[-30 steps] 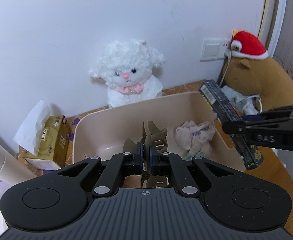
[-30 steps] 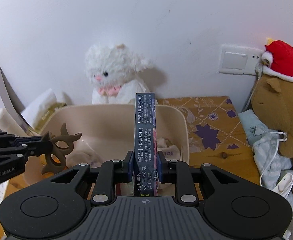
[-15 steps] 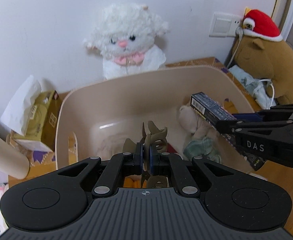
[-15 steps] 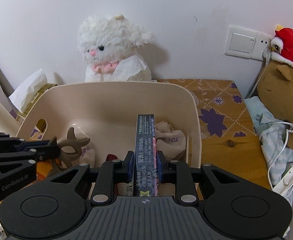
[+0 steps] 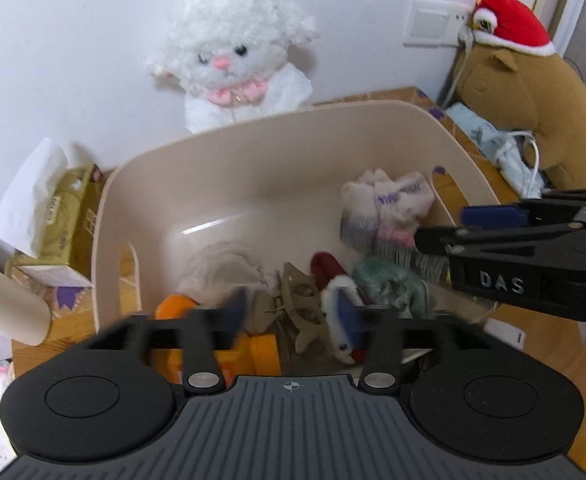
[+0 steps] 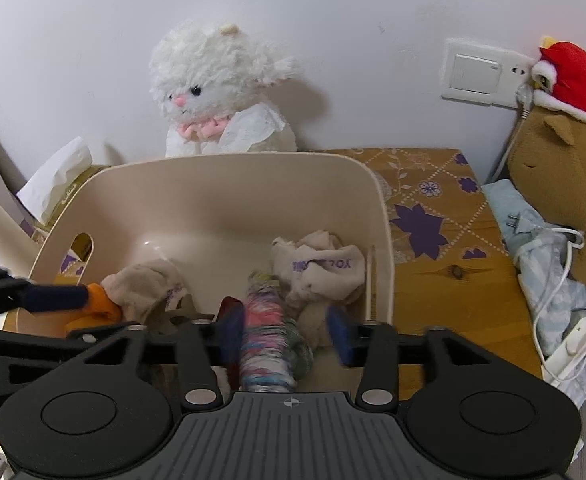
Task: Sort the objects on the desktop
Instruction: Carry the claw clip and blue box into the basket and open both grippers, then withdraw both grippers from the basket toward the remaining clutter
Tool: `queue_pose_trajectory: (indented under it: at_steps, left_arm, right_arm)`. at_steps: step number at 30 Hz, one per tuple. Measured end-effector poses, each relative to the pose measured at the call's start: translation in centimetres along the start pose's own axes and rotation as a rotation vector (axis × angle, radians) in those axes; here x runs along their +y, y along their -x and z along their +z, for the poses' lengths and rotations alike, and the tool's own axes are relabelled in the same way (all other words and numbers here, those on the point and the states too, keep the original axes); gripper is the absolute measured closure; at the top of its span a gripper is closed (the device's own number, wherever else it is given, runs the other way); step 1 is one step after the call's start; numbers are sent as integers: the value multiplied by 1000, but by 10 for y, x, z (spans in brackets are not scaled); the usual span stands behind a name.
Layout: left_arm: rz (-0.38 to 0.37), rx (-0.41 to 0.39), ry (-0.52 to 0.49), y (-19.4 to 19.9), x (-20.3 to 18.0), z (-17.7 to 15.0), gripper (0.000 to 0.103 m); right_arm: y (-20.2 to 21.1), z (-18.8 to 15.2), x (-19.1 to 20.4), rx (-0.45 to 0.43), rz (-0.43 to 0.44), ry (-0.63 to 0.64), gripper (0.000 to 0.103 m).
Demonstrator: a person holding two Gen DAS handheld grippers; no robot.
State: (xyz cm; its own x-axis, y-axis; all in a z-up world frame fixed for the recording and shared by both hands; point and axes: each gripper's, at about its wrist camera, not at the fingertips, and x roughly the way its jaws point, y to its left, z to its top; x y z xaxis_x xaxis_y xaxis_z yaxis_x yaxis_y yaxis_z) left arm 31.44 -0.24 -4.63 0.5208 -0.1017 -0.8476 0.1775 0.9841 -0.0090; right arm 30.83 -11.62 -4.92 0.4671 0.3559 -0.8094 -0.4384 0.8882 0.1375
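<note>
A: Two claws over one bin (image 5: 105, 216); how do they stand?

B: Both spread wide, holding nothing; the left claw (image 5: 291, 318) hangs above the near end of the bin, its blue pads blurred; the right claw (image 6: 285, 332) is just as wide, over the bin's right half.

A: Where is the clip?

B: The tan antler clip (image 5: 293, 312) lies loose in the bin, between an orange toy (image 5: 229, 354) and a small red-and-white doll (image 5: 335, 292); nothing grips it.

A: And the box?

B: The long printed box (image 6: 267, 340) is blurred between the right claw's open fingers, its far end down among the cloths; from the left camera it shows as a streak (image 5: 389, 248) beside the right claw (image 5: 449, 236); I cannot tell whether it touches the floor of the bin.

A: What else lies inside?

B: Balled socks (image 6: 321, 268) at the right wall; a beige rag (image 6: 145, 288) at the left; a green cloth (image 5: 397, 284).

A: Around the bin?

B: A white lamb (image 6: 213, 92) behind it against the wall; a tissue pack (image 5: 53, 220) to the left; a brown plush in a red hat (image 6: 565, 148) to the right, with a white cable (image 6: 549, 280) on the counter (image 6: 445, 280).
</note>
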Motion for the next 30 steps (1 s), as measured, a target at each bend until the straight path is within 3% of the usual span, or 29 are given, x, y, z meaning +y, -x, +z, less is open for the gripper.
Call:
queue_pose_trajectory:
  at_steps: [1, 7, 12, 20, 30]
  left_arm:
    - [9, -13, -2, 3, 0, -1, 38]
    - [41, -7, -20, 5, 4, -3, 37]
    - [32, -2, -15, 10, 10, -4, 33]
    - [4, -61, -1, 40, 13, -8, 31]
    - [0, -140, 5, 86, 1, -28, 30]
  right_arm:
    - [3, -1, -3, -5, 12, -15, 28]
    - [14, -1, -11, -2, 39, -42, 26]
    - [27, 0, -6, -29, -6, -21, 17]
    - [65, -6, -3, -109, -15, -26, 14]
    - [114, -32, -9, -174, 36, -3, 13]
